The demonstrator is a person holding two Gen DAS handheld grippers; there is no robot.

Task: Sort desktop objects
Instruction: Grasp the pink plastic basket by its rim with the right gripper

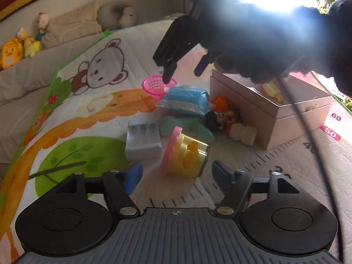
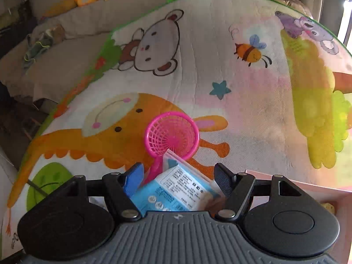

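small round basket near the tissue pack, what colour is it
Bright pink, an open lattice weave. The basket shows best in the right wrist view, just beyond the tissue pack.

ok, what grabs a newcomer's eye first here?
The cartoon play mat with its bear and bee fills both views. At its centre lies a toy jumble: a pink basket, a blue wipes pack and a yellow-and-pink toy beside an open pink box. The right gripper hangs open above the basket, backlit by window glare.

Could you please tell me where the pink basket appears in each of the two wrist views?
Left wrist: pink basket, centre, behind the blue packet.
Right wrist: the basket, centre, just beyond the packet.
Shared landmark: the mat's white bear print.
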